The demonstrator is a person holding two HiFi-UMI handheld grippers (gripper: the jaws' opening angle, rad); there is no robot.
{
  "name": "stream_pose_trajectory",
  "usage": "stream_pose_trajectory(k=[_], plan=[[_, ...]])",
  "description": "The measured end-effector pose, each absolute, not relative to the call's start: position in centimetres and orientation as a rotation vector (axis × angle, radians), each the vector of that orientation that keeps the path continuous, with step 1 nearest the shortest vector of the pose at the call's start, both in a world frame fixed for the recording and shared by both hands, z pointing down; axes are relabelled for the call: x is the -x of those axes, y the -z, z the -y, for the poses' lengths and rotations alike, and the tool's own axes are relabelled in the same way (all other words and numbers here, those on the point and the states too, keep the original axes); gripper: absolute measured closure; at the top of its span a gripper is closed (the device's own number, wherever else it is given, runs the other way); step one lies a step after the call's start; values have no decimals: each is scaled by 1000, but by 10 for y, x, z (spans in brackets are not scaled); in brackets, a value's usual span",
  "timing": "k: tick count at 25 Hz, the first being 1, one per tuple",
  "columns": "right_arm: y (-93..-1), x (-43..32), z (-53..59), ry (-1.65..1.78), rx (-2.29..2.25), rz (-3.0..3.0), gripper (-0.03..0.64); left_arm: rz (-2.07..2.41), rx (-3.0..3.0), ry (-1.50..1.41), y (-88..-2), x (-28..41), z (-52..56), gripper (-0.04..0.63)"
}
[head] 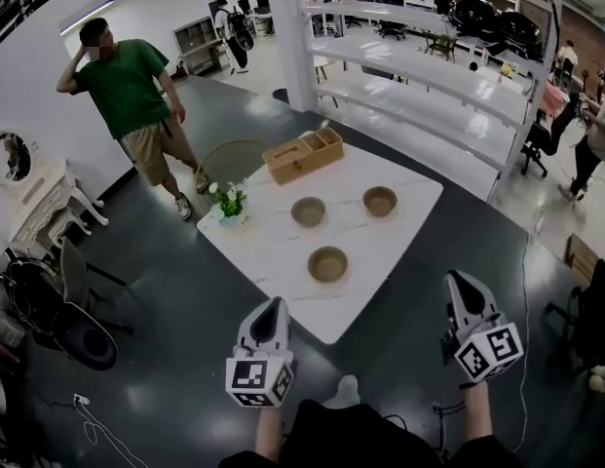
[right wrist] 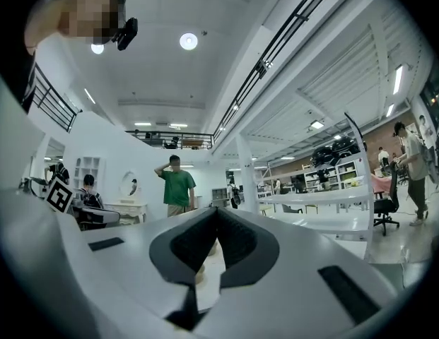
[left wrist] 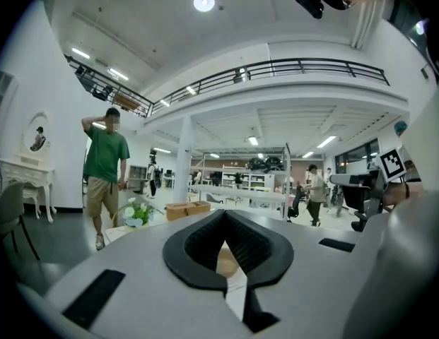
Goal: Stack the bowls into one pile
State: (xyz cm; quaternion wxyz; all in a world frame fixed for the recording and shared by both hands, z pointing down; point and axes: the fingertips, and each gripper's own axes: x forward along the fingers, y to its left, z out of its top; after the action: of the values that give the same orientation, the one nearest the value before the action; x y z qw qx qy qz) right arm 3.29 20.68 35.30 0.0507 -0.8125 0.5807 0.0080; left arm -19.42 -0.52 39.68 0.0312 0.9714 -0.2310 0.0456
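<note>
You held your left claw [head: 274, 307] and right claw [head: 457, 281] pressed together, pinching nothing, just short of the worktop's [head: 268, 252] near corner. Three bowls sat apart on it: the near bowl [head: 327, 263], the far-left bowl [head: 308, 212] and the far-right bowl [head: 380, 201].

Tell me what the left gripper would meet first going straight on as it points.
Most likely the nearest bowl on the white table: the left gripper, shut, is short of the table's edge, and its own view shows that bowl dead ahead. Height is unclear, so it might pass over the rim.
</note>
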Motion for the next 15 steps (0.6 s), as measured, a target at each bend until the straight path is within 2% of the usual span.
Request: stream_pose_trajectory(k=[15], plan=[[-365, -84, -109, 56, 2409, -1820, 603, 692, -2941, -209, -423, 138, 75, 580]])
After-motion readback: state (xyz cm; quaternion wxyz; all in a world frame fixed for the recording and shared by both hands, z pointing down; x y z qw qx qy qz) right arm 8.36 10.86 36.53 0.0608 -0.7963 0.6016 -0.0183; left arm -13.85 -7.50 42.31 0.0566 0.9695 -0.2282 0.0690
